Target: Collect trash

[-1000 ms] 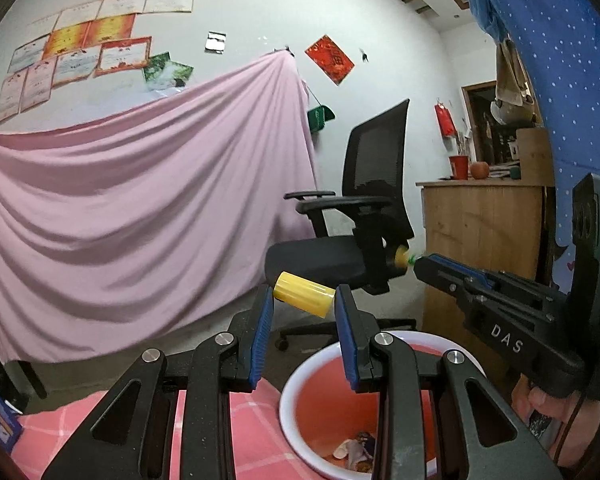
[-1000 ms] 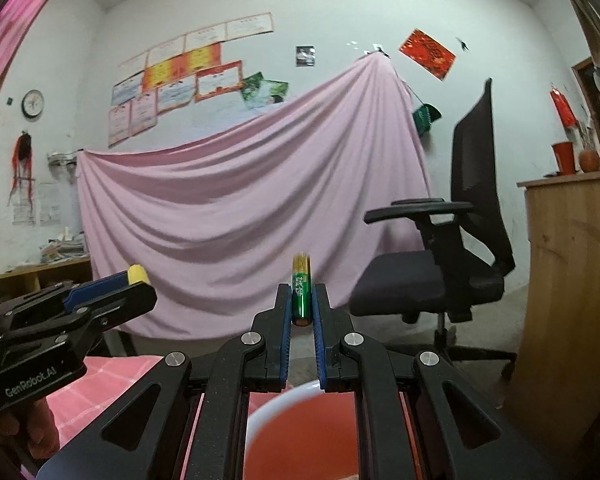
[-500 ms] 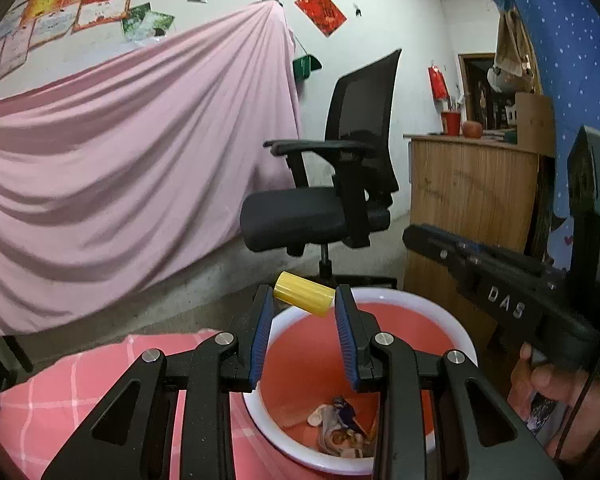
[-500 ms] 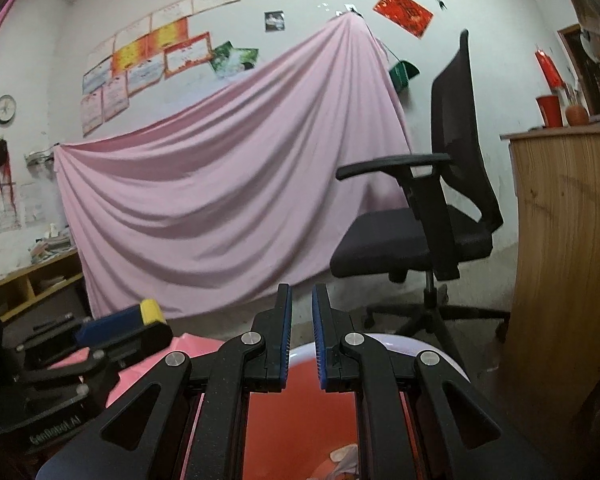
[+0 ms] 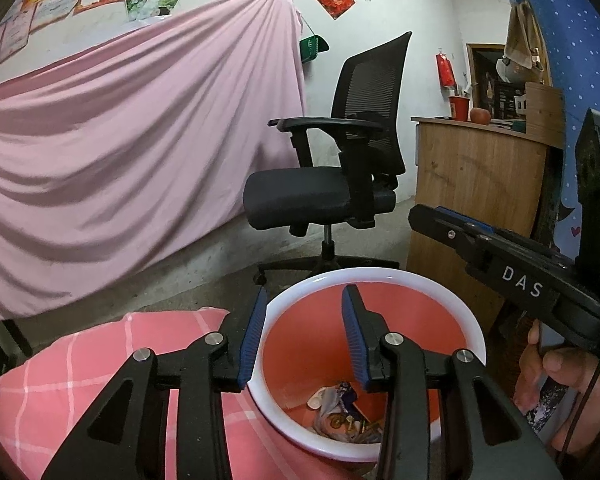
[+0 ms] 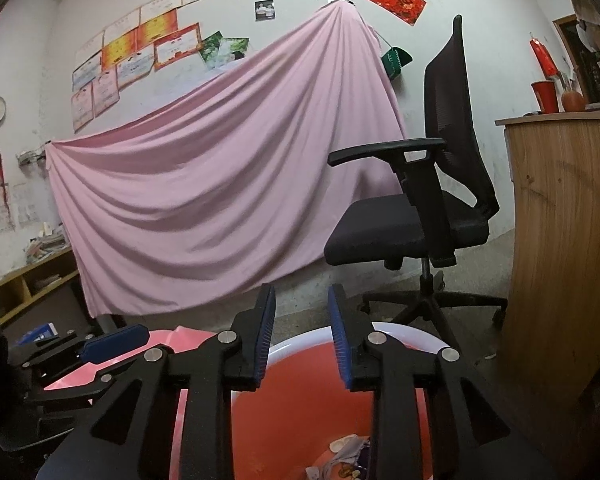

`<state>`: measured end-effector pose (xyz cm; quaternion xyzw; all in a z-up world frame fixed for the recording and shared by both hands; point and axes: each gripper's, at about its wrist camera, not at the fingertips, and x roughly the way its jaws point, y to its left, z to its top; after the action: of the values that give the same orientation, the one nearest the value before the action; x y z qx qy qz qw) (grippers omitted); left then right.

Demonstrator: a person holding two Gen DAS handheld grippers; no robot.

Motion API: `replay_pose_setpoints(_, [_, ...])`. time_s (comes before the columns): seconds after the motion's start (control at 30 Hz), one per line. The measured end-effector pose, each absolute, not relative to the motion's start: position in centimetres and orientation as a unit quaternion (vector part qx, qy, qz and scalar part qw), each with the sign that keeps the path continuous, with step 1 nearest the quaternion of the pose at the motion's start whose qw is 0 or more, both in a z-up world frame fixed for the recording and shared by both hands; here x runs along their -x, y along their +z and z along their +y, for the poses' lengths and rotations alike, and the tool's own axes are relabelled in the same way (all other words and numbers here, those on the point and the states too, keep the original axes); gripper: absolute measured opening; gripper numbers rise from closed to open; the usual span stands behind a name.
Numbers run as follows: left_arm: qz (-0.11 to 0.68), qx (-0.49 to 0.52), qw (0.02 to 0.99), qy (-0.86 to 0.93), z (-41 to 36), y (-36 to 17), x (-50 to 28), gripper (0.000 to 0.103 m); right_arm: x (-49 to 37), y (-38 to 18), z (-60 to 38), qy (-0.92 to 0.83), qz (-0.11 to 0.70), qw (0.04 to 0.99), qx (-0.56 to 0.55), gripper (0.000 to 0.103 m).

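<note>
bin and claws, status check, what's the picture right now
Left claw and right claw both opening, nothing between the pads. Both over the bin, trash at its bottom. Nothing in the way.

Right claw opening, empty, over red bin

My left gripper tilts downward, its jaws opening with nothing between them. My right gripper, just beside it, is opening too, empty, my right hand gripping its handle.
</note>
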<state>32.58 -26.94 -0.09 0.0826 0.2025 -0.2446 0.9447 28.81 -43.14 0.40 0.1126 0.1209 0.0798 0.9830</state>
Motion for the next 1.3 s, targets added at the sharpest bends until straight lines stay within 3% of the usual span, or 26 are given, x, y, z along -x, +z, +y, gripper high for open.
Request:
replay_pose_setpoints(0.07, [0.204, -0.079, 0.946, -0.241, -26.6, 0.0, -32.6, 0.041, -28.9, 0.4, -43.1, 0.080, 0.122, 0.983, -0.112, 0.026])
replay_pose_setpoints(0.3, [0.210, -0.071, 0.948, -0.229, -25.3, 0.0, -32.6, 0.041, -29.0, 0.4, -42.9, 0.078, 0.124, 0.983, -0.110, 0.029])
replay_pose_setpoints(0.4, [0.211, -0.064, 0.950, -0.220, -24.6, 0.2, -32.5, 0.048, -29.1, 0.2, -42.8, 0.076, 0.124, 0.983, -0.111, 0.048])
replay_pose_setpoints(0.5, [0.212, -0.049, 0.952, -0.213, -23.7, 0.2, -32.2, 0.053, -29.2, -0.1, -42.7, 0.071, 0.130, 0.983, -0.108, 0.053])
replay_pose_setpoints(0.63, [0.218, -0.041, 0.956, -0.194, -22.4, 0.3, -31.8, 0.061, -29.3, -0.6, -42.7, 0.061, 0.136, 0.983, -0.109, 0.074])
replay_pose_setpoints(0.93, [0.229, -0.002, 0.963, -0.139, -18.1, 0.2, -29.9, 0.080, -29.6, -1.6, -42.6, 0.051, 0.158, 0.979, -0.117, 0.102])
replay_pose_setpoints(1.07, [0.224, 0.010, 0.967, -0.124, -16.3, 0.4, -28.6, 0.095, -28.9, -1.6, -42.4, 0.042, 0.159, 0.979, -0.119, 0.103])
replay_pose_setpoints(1.3, [0.204, 0.031, 0.972, -0.109, -13.7, 0.7, -25.0, 0.096, -26.0, -1.7, -41.0, 0.044, 0.163, 0.979, -0.117, 0.103])
